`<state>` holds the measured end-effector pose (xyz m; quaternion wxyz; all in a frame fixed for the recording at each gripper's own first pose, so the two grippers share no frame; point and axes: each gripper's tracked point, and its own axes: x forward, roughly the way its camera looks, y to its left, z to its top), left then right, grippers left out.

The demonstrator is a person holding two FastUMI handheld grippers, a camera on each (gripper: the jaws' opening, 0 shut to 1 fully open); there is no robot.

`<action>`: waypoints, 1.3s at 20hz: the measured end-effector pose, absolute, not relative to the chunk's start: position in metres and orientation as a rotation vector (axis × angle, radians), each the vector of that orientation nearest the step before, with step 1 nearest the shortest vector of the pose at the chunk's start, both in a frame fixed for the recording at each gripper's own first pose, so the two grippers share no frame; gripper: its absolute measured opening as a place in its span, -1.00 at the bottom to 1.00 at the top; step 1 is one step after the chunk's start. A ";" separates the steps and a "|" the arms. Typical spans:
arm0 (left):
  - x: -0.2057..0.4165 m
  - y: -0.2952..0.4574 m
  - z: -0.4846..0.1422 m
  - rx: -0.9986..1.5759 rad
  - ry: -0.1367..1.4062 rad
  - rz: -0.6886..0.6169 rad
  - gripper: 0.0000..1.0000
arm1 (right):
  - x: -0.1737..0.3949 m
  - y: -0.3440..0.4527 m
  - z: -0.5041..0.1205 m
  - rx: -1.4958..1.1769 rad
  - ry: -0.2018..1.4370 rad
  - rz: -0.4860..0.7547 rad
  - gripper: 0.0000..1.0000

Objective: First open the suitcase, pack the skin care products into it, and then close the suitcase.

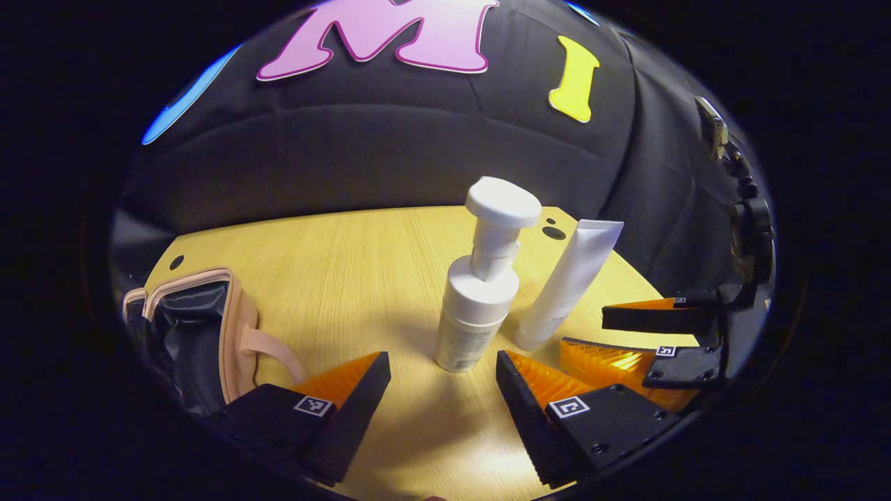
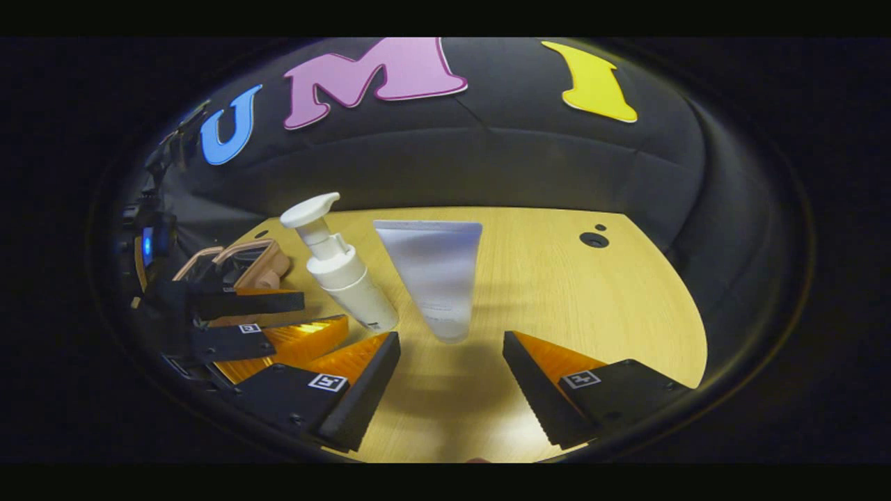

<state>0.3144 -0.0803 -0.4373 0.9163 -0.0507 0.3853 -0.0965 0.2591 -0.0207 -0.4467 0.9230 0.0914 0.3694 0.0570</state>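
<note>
A white pump bottle (image 1: 480, 292) stands upright on the wooden table (image 1: 334, 278), just ahead of my left gripper (image 1: 442, 379), which is open with nothing between its fingers. Beside the bottle a white tube (image 1: 571, 285) stands on its cap. In the right gripper view that tube (image 2: 435, 278) is straight ahead of my right gripper (image 2: 451, 348), also open and empty, with the pump bottle (image 2: 341, 271) to its left. A small pink suitcase (image 1: 202, 327) lies at the left with its lid raised and black lining showing. The right gripper (image 1: 626, 334) is open beside the tube.
The left gripper (image 2: 292, 319) stands open at the left of the right gripper view, in front of the suitcase (image 2: 243, 261). A round hole (image 2: 594, 240) marks the table's far right part. The black cloth wall closes off the table's back edge.
</note>
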 end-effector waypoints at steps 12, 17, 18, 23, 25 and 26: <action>0.336 -0.089 -0.462 -0.007 0.792 -0.232 0.94 | 0.287 -0.018 -0.466 0.177 0.741 0.171 0.89; 0.351 -0.091 -0.468 0.019 0.778 -0.247 0.94 | 0.296 -0.021 -0.474 0.159 0.734 0.177 0.89; 0.354 -0.092 -0.470 0.025 0.777 -0.249 0.93 | 0.297 -0.022 -0.476 0.164 0.735 0.175 0.89; 0.364 -0.088 -0.478 0.042 0.771 -0.233 0.92 | 0.302 -0.022 -0.484 0.199 0.738 0.152 0.88; 0.367 -0.086 -0.482 0.048 0.772 -0.226 0.92 | 0.304 -0.020 -0.485 0.207 0.741 0.150 0.87; 0.369 -0.087 -0.483 0.038 0.771 -0.228 0.92 | 0.307 -0.017 -0.487 0.215 0.742 0.150 0.63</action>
